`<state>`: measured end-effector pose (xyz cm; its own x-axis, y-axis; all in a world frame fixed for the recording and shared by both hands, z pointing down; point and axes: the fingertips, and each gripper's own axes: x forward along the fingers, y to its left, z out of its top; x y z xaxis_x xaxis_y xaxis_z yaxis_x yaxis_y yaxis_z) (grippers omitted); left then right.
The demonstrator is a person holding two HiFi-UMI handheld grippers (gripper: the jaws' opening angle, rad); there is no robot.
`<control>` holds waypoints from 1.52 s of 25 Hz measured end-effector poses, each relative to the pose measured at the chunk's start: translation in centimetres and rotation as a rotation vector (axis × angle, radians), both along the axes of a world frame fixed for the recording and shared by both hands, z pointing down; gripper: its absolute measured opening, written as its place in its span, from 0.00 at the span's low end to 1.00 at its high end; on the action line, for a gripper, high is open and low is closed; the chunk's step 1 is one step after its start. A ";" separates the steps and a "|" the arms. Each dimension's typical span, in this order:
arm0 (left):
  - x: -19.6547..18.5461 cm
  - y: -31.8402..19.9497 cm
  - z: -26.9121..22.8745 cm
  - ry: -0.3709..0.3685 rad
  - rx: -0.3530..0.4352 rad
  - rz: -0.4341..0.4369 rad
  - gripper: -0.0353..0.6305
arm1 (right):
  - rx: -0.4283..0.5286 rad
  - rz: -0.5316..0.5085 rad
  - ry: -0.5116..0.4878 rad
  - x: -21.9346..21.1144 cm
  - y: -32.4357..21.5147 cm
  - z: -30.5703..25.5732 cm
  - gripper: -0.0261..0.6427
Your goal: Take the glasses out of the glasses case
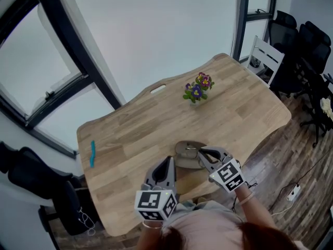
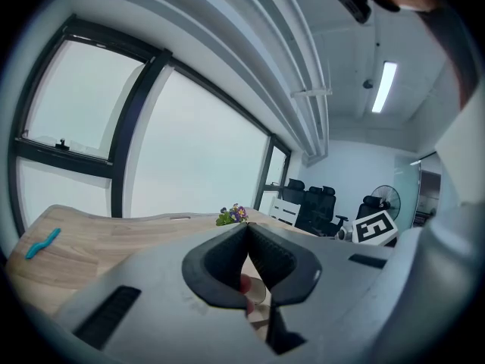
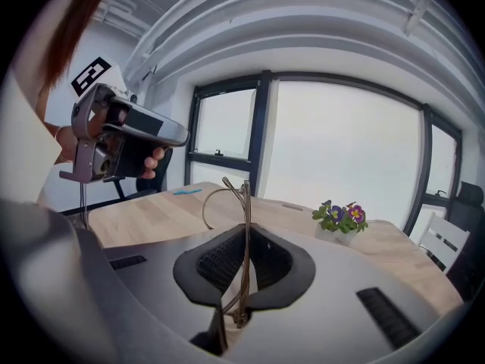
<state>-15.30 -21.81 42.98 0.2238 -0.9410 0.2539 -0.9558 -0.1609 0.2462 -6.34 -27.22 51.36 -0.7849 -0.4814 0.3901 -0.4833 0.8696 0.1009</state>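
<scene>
My right gripper (image 1: 201, 153) (image 3: 245, 229) is shut on thin gold-framed glasses (image 3: 245, 196), which stand edge-on between its jaws and rise above the tips, one round rim curving left. In the head view it hovers over the right side of a grey-tan glasses case (image 1: 185, 159) lying near the front edge of the wooden table (image 1: 140, 129). My left gripper (image 1: 169, 161) (image 2: 246, 227) is just left of the case with its jaws shut tip to tip and nothing visible between them. Whether it touches the case is unclear.
A small pot of purple and yellow flowers (image 1: 197, 90) (image 3: 339, 220) stands at the table's far middle. A blue object (image 1: 92, 153) (image 2: 42, 243) lies near the left edge. A white chair (image 1: 265, 56) and black office chairs (image 1: 307, 46) stand beyond the right end.
</scene>
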 end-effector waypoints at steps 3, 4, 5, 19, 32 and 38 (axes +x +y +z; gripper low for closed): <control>0.5 0.0 -0.5 -0.005 0.010 0.002 0.06 | 0.017 0.023 -0.039 0.7 0.0 -1.4 0.06; 0.6 0.1 -0.6 -0.005 0.014 0.002 0.06 | 0.022 0.030 -0.050 1.0 0.0 -1.9 0.06; 0.8 0.1 -0.7 -0.006 0.018 0.003 0.06 | 0.025 0.037 -0.061 1.2 0.0 -2.3 0.06; 2.7 0.3 -2.7 -0.008 0.053 0.035 0.06 | 0.043 0.146 -0.252 4.8 0.4 -7.9 0.06; 4.0 0.0 -3.3 -0.030 0.061 0.057 0.06 | 0.035 0.207 -0.405 7.8 0.5 -11.1 0.06; 4.6 -0.3 -3.5 -0.029 0.067 0.060 0.05 | 0.035 0.207 -0.423 8.2 1.0 -11.5 0.06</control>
<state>-10.66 -22.06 39.46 0.2742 -0.9410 0.1984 -0.9504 -0.2337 0.2051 1.87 -26.25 39.90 -0.7576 -0.6517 0.0370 -0.6511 0.7503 -0.1148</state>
